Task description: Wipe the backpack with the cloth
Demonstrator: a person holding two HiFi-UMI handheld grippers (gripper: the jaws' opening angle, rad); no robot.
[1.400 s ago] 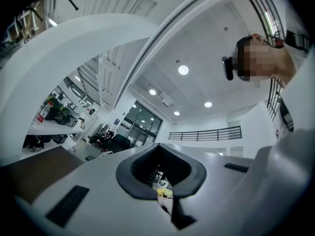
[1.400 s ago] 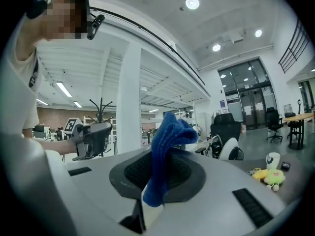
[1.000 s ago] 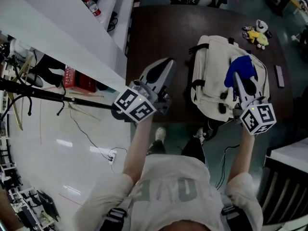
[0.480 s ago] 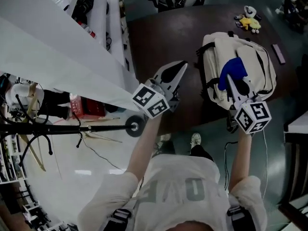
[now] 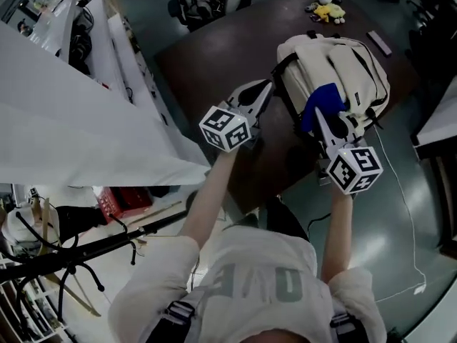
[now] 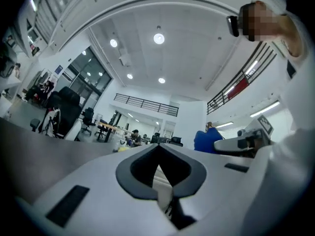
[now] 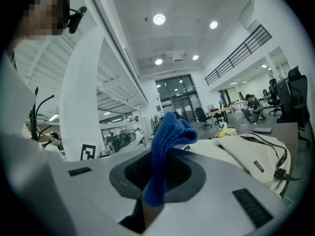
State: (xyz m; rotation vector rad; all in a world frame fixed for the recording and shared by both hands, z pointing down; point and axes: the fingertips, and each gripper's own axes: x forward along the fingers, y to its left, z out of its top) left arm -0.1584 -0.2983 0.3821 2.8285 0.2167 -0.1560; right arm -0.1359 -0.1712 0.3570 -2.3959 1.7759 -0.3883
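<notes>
One blue cloth (image 7: 165, 146) in R gripper (image 5: 319, 116), backpack (image 5: 343, 63) tag (image 7: 259, 166) prob illegible

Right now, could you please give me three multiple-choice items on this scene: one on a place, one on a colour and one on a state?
1. Where does the backpack lie? A on the floor; B on the table; C on a chair.
2. What colour is the cloth? A red; B blue; C green.
3. How is the right gripper? A open, empty; B shut on a strap; C shut on the cloth.
Key: 1 B, it rests on the dark table; 2 B, plainly blue; 3 C, the cloth sticks up from its closed jaws.
</notes>
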